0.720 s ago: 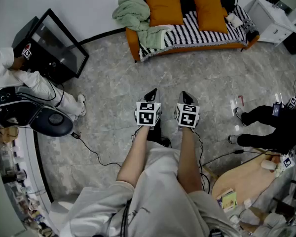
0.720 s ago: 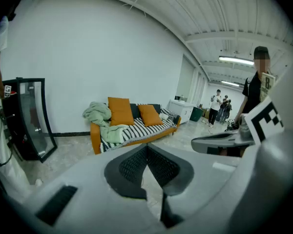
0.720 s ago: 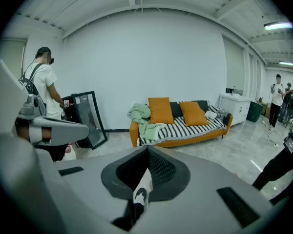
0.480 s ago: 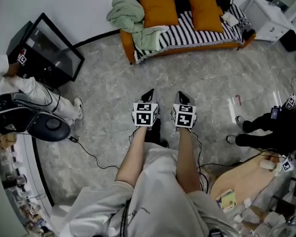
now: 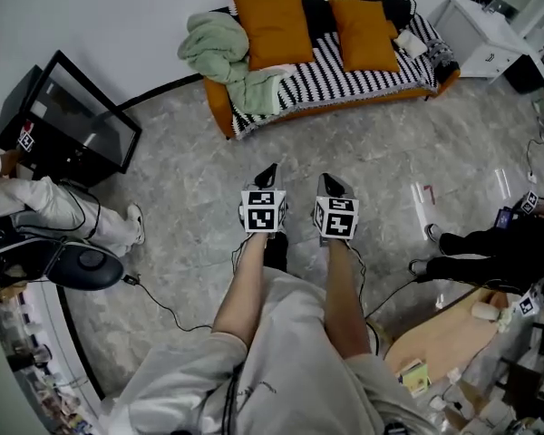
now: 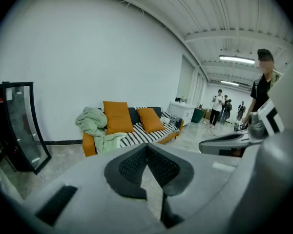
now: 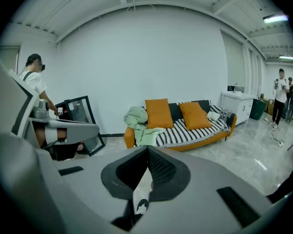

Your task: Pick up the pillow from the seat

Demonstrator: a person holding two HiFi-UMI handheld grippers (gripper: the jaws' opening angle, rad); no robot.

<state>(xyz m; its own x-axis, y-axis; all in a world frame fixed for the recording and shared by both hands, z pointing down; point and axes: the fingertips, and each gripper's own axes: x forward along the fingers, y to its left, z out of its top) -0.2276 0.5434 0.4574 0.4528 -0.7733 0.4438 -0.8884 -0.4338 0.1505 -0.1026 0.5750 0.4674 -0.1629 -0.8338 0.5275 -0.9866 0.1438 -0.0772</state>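
Two orange pillows stand upright against the back of a striped sofa (image 5: 372, 72) across the room: one at the left (image 5: 272, 25), one further right (image 5: 364, 33). A pale green blanket (image 5: 219, 51) is heaped on the sofa's left end. My left gripper (image 5: 270, 171) and right gripper (image 5: 327, 182) are held side by side over the marble floor, well short of the sofa, both shut and empty. The left gripper view shows the pillows (image 6: 118, 116) beyond my shut left gripper (image 6: 147, 146). The right gripper view shows them (image 7: 159, 113) beyond my shut right gripper (image 7: 147, 149).
A black-framed glass panel (image 5: 72, 125) leans at the left wall, with a seated person (image 5: 45, 208) beside it. A white cabinet (image 5: 480, 36) stands right of the sofa. Another person (image 5: 499, 247), a wooden table (image 5: 444, 333) and floor cables (image 5: 163, 299) lie nearer me.
The sofa and pillows have come lower in the head view, so I have moved closer to them. Both grippers stay side by side, shut.
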